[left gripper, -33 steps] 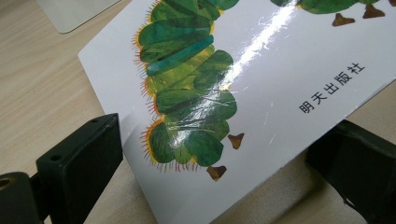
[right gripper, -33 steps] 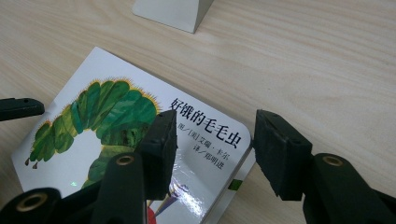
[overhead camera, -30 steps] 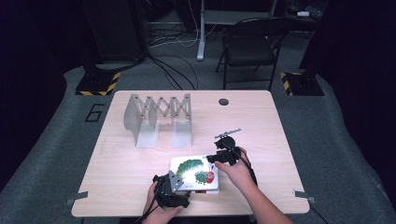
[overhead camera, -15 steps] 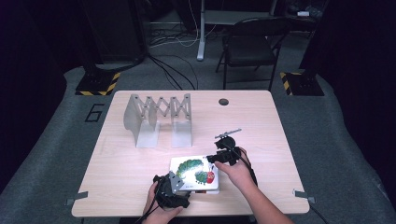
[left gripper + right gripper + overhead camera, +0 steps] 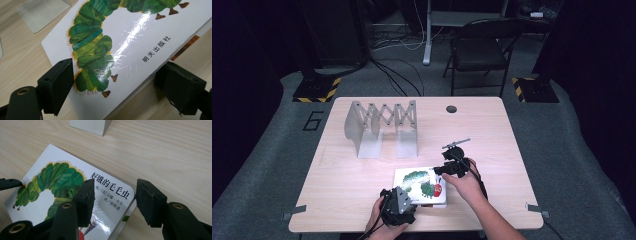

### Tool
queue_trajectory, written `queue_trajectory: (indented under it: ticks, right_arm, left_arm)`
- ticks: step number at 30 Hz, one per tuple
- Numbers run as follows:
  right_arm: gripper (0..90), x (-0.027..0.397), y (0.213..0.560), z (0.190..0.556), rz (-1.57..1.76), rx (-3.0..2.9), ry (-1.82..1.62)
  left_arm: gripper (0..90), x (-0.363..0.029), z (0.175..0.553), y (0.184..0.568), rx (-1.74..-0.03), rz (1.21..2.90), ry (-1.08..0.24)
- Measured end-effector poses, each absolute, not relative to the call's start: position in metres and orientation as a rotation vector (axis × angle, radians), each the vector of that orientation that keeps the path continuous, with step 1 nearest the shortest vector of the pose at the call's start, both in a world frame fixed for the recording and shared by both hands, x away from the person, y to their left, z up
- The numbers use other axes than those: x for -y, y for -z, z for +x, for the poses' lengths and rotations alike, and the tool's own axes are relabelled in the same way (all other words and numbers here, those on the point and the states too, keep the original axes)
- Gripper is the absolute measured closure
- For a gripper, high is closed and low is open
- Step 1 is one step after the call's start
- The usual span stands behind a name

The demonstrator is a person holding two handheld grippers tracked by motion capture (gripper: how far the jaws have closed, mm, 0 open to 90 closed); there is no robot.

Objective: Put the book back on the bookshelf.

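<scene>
Left gripper [image 5: 112, 82] fingers closing — astride book [image 5: 419, 185], unclamped; right gripper [image 5: 115, 200] pinching book corner

My left gripper [image 5: 112, 82] is straddling the near corner of the caterpillar book [image 5: 130, 42], jaws closing in on either side, the corner tilting up off the wooden table [image 5: 17, 60].

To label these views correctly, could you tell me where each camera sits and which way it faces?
High view: above the person's table edge, looking forward and down at the table, rack and book; forearms, hands, left gripper and right gripper show.
Left gripper view: on the left gripper, looking along its jaws, which have just been closing, book corner between them.
Right gripper view: on the right gripper, facing the book corner between its jaws.
Shared: the book, in all three.
</scene>
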State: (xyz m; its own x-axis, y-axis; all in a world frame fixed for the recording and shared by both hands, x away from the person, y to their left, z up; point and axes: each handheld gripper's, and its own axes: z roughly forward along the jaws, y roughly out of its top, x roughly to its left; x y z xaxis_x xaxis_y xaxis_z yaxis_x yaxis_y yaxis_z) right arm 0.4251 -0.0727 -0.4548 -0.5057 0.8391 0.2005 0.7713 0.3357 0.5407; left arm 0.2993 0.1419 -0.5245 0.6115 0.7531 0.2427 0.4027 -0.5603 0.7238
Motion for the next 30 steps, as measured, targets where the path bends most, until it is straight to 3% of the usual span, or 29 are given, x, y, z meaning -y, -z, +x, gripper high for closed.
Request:
queue_trajectory:
  ticks: [17,30]
  right_arm:
    - [50.5,0.078,0.462,0.43,1.528,-2.49,-0.928]
    - [42.6,0.085,0.474,0.448,1.617,-2.523,-0.963]
  left_arm:
    - [16.5,-0.148,0.3,0.527,-0.867,2.187,-0.698]
    - [16.5,-0.149,0.301,0.528,-0.852,2.179,-0.7]
